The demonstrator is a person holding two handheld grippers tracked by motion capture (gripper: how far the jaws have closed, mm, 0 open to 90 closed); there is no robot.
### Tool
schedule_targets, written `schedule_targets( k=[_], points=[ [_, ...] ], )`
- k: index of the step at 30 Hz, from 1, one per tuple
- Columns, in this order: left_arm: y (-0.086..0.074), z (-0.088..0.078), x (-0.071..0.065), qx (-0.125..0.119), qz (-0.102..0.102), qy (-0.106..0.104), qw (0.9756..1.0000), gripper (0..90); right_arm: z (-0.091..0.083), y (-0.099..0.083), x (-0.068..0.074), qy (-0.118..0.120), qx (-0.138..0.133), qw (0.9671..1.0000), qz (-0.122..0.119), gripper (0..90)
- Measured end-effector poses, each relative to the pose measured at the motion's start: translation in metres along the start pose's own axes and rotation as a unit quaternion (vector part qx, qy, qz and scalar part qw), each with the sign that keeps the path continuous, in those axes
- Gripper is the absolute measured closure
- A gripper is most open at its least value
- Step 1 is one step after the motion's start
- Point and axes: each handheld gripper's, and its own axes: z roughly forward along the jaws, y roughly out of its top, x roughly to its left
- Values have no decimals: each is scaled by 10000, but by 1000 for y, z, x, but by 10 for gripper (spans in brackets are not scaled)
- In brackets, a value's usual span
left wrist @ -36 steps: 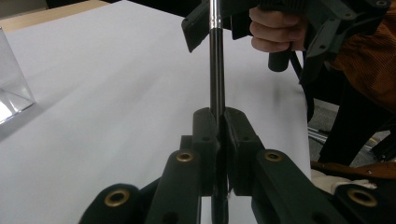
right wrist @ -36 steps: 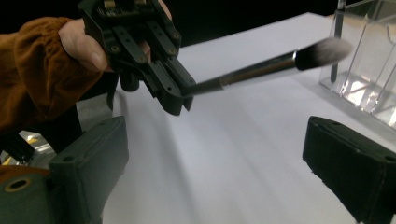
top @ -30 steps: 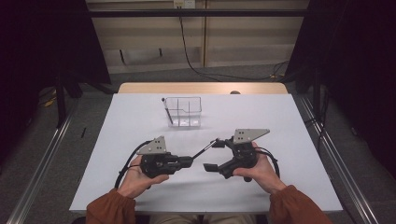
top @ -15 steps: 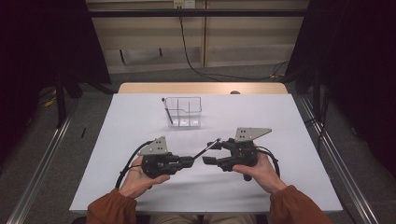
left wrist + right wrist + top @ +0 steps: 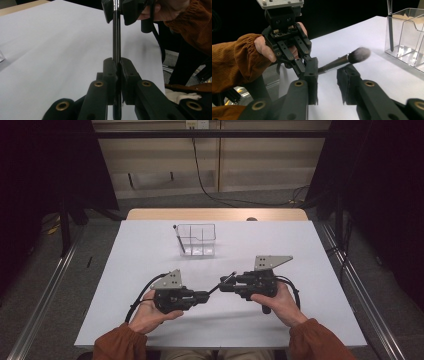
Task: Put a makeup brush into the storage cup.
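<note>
Item: makeup brush point(image 5: 226, 281), dark handle, soft grey-tipped head point(image 5: 359, 54). Held up off the bench point(image 5: 320, 270) near the middle of its near half, slanting between the two grippers.

Left gripper point(image 5: 204, 295): clamped fully on the handle's lower end; in the left gripper view point(image 5: 116, 67), pads pressed tight on the shaft, which runs straight away toward the other gripper.

Right gripper point(image 5: 223, 286): jaws much narrower than a second ago, just been closing around the brush. In the right gripper view point(image 5: 329, 72), one pad against the handle, the other short of it with a gap showing; no pinch yet.

Change from the earlier frames: right gripper's jaws drawn in from wide open; both hands and the brush otherwise in place.

Also present: clear divided organiser point(image 5: 197, 240), toward the far edge of the bench, centre-left, with a thin dark stick point(image 5: 178, 238) leaning in its left compartment. Unmoved.
</note>
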Motion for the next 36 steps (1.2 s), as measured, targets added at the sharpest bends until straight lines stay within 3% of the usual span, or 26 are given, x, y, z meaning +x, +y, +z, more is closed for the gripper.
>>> schedule_targets(
  k=[19,28,36],
  points=[
    [-4,5,-1,93,245,29,9997,838,1,-2,-4,308,65,9985,455,824],
    [-4,5,-1,59,301,133,9994,818,1,0,-3,393,37,9981,472,840],
    [-4,3,0,-17,127,217,9997,702,-3,2,-3,304,-16,9988,385,840]
  ],
)
